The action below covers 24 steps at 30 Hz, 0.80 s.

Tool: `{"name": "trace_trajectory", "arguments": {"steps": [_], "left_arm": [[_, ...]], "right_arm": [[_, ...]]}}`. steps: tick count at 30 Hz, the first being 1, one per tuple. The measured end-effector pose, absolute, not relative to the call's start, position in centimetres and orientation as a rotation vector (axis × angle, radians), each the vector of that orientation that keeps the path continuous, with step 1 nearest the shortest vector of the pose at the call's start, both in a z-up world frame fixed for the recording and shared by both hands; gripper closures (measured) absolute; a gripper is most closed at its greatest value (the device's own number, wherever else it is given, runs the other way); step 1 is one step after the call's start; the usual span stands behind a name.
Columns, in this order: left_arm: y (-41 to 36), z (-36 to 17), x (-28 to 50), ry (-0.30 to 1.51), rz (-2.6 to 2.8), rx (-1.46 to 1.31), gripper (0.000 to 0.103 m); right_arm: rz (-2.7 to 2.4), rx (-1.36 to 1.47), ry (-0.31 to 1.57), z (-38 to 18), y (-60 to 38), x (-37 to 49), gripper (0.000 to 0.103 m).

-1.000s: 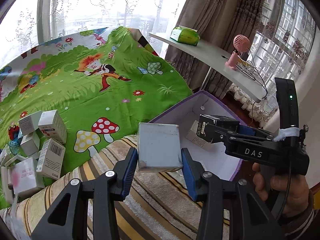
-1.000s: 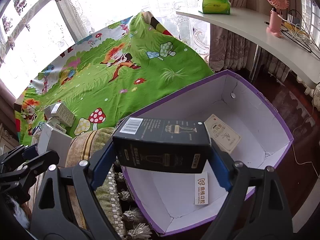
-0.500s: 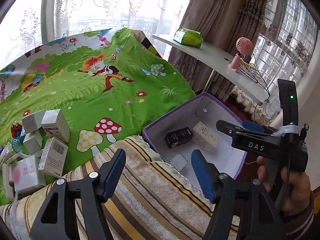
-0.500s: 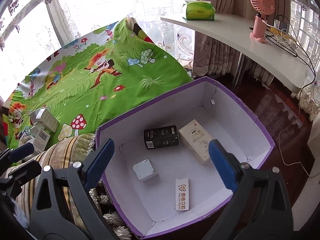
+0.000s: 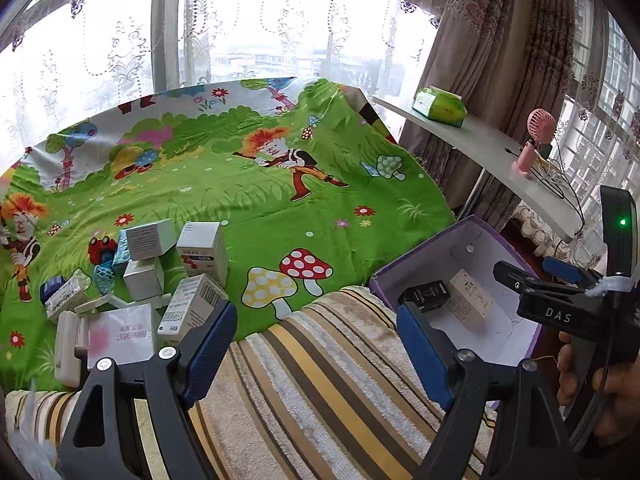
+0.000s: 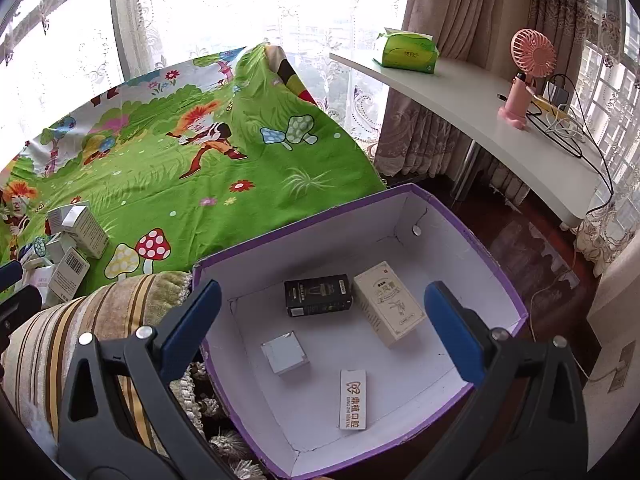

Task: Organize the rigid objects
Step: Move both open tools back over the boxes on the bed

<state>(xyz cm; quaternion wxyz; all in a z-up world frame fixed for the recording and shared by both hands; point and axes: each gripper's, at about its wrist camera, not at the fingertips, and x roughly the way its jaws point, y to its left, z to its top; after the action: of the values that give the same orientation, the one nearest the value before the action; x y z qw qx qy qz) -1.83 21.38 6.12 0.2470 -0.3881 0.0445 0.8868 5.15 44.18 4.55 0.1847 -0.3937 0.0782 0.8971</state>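
Note:
A purple box (image 6: 472,232) with a white inside holds a black box (image 6: 318,294), a cream box (image 6: 388,304), a small grey-white box (image 6: 285,352) and a flat white packet (image 6: 353,398). Above it my right gripper (image 6: 320,320) hangs with its jaws opening and nothing between them. My left gripper (image 5: 316,334) is over a striped cushion (image 5: 320,384), jaws opening and empty. A pile of small white boxes (image 5: 160,280) lies on the green cartoon cloth to its left. The purple box (image 5: 420,250) and the right gripper (image 5: 536,276) show at the right of the left wrist view.
A white shelf (image 6: 480,100) behind the purple box carries a pink fan (image 6: 524,80), a green tissue pack (image 6: 406,52) and cables. Curtains and windows close off the back. Dark wood floor (image 6: 532,248) lies right of the box.
Both grippers let go: the grey-white box and the black box dropped into the purple box. Both pairs of jaws spread wider, and the left gripper swung left toward the pile.

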Motion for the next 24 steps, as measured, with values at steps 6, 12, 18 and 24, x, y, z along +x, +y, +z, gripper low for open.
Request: {"name": "trace_trajectory", "arguments": {"steps": [6, 12, 18, 24], "left_arm": [[16.0, 6.0, -3.1, 0.05, 2.479, -1.108, 0.02], [11.1, 5.7, -3.8, -0.026, 2.548, -1.133, 0.02], [7.3, 5.0, -4.7, -0.065, 2.575, -1.175, 0.02], [4.1, 4.3, -5.5, -0.102, 2.591, -1.22, 0.02]], "right_arm": [[2.66, -1.179, 0.269, 4.3, 41.6, 4.2, 0.001], [2.71, -1.225, 0.295, 4.1, 39.7, 3.0, 0.001], [2.732, -1.273, 0.278, 3.7, 38.1, 1.4, 0.001], [2.759, -1.308, 0.258, 3.5, 36.6, -0.4, 0.001]]}}
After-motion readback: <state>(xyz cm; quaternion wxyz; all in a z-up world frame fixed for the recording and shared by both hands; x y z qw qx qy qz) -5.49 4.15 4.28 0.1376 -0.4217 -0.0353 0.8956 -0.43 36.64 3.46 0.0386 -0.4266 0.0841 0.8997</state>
